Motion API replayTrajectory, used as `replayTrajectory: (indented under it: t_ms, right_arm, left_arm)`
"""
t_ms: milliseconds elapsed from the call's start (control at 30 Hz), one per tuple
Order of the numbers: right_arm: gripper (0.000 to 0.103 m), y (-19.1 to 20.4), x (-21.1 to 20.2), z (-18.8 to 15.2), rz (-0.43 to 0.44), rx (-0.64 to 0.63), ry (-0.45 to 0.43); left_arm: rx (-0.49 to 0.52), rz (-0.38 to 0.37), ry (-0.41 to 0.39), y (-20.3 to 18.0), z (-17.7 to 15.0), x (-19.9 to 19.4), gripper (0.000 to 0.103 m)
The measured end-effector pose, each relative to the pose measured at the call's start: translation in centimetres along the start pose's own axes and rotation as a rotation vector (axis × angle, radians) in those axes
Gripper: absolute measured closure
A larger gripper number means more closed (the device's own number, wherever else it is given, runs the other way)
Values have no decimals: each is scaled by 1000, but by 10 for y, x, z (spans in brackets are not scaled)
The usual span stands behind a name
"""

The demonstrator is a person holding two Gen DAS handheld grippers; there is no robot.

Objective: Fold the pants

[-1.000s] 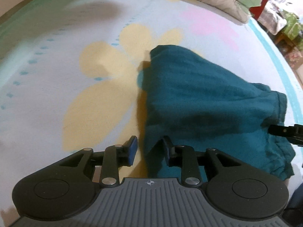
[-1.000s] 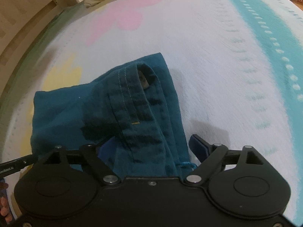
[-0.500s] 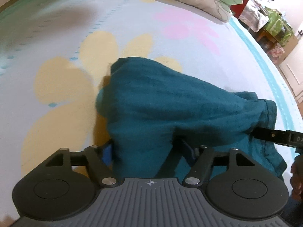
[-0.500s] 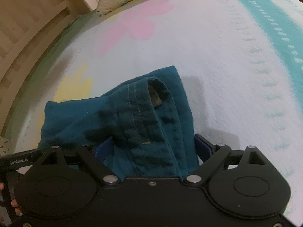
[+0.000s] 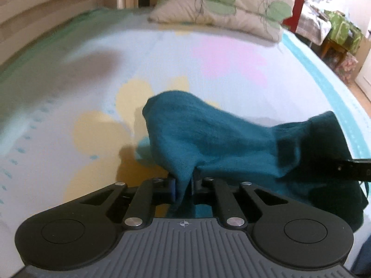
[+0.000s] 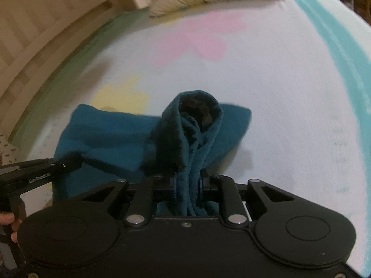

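The teal pants point(image 5: 208, 139) lie bunched on the bed sheet point(image 5: 69, 88), partly folded. My left gripper point(image 5: 183, 187) is shut on the near left edge of the pants and lifts it off the sheet. My right gripper point(image 6: 188, 185) is shut on the thick waistband end of the pants point(image 6: 192, 139), which stands up in a roll between the fingers. The right gripper's body shows at the right edge of the left wrist view point(image 5: 354, 170); the left gripper shows at the left of the right wrist view point(image 6: 34, 173).
Two leaf-print pillows point(image 5: 220, 7) are stacked at the head of the bed. A wooden bed frame point(image 6: 34, 34) runs along the left side. Furniture and clutter point(image 5: 336, 34) stand beyond the right edge of the bed.
Both grippers have closed on the pants and lifted their edges off the sheet. The cloth has bunched up between them, and the views have tipped up toward the pillows.
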State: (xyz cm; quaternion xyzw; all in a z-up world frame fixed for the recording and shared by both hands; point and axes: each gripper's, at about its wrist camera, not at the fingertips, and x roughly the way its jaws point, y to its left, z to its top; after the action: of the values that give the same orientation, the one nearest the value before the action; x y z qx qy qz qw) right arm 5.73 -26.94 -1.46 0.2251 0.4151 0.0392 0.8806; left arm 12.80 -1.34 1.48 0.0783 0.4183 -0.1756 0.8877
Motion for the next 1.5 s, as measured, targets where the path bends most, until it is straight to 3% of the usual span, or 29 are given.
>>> replayTrajectory:
  t_ms: [200,300,400,467,500,567,667,800,933,1067,1333,1500]
  right_arm:
    - [77,49,27,52,106,-39,-23]
    - [74,69,66,70,113,-61,-7]
    - [53,68,108,75,27,-44,58]
    - [53,61,127,76,-62,-44,107]
    - [52,56,128,74,-47,-31,115]
    - [51,48,116,70,-23,4,88]
    - [45,49,92,65,-26,18,38]
    - [45,71,65,56,-53,-56,-60]
    - [47,73,76,34,-53,-114,4]
    - [51,61,95,18,-126,-83,97]
    - [49,67,45,18,-76,-45,11]
    - [47,86,8,9,-46,-33,-2]
  left_arm:
    - [-12,90,-65,45,32,-20,92]
    - [-36,130,-23,78,44,-4,89]
    - [-86,159,76,101,41,28,85]
    - [-111,190,142,108,33,39,85]
    - [-116,194,135,109,27,38,85]
    - [-122,209,99,107,17,29,85]
    - [-137,246,108,98,10,17,85]
    - [-145,243,59,79,0,-8,85]
    - [-135,204,82,69,-9,-11,85]
    - [-127,228,154,64,-25,7,85]
    - [-137,276,70,52,-23,-31,85]
    - [-130,363,33,28,-19,-64,85]
